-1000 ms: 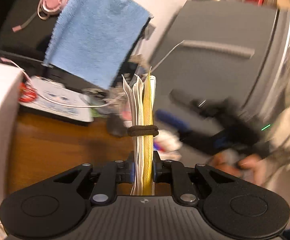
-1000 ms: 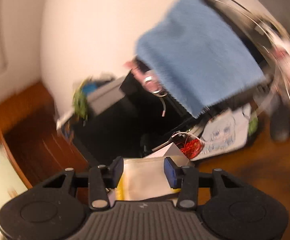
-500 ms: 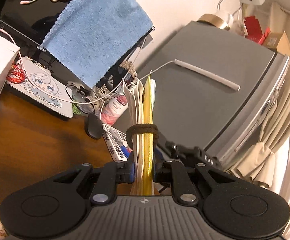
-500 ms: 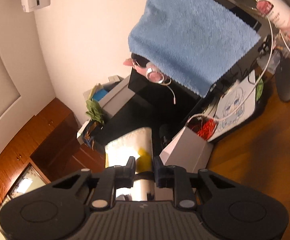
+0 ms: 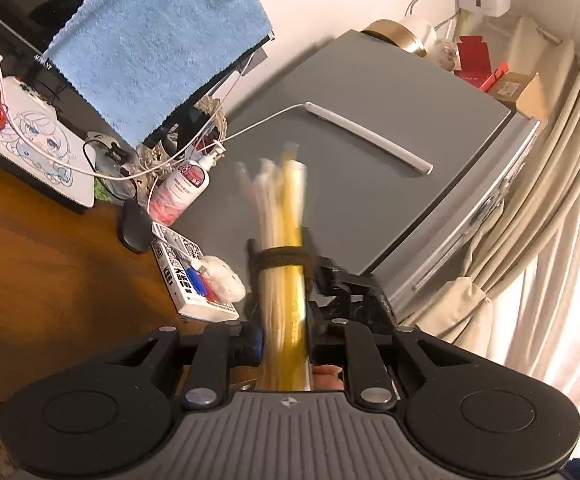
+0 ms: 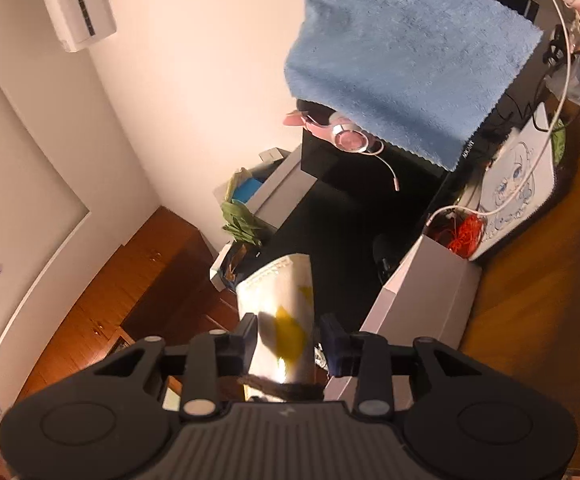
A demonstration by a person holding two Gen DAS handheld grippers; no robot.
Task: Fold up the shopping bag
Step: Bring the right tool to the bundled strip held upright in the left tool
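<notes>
The folded shopping bag (image 5: 284,280) is a flat white and yellow bundle with a dark elastic band (image 5: 278,260) around its middle. It stands upright between the fingers of my left gripper (image 5: 284,344), which is shut on its lower end; its top is blurred. In the left wrist view my right gripper (image 5: 345,296) reaches in from the right, just below the band. The right wrist view shows the bag's broad face (image 6: 278,304) between the spread fingers of my right gripper (image 6: 290,336), which is open, with the band (image 6: 286,390) at the bottom edge.
A blue towel (image 5: 158,48) hangs over a black monitor above the wooden desk (image 5: 50,280). A lotion bottle (image 5: 182,188), a mouse (image 5: 134,226) and a printed box (image 5: 194,280) lie close by. A grey fridge (image 5: 369,184) and curtains (image 5: 529,240) stand right. A white box (image 6: 421,292) sits nearby.
My right gripper's fingers, close together half a second ago, have spread apart around the bag. The bag's top now shows motion blur in the left gripper. Both views have tilted further upward.
</notes>
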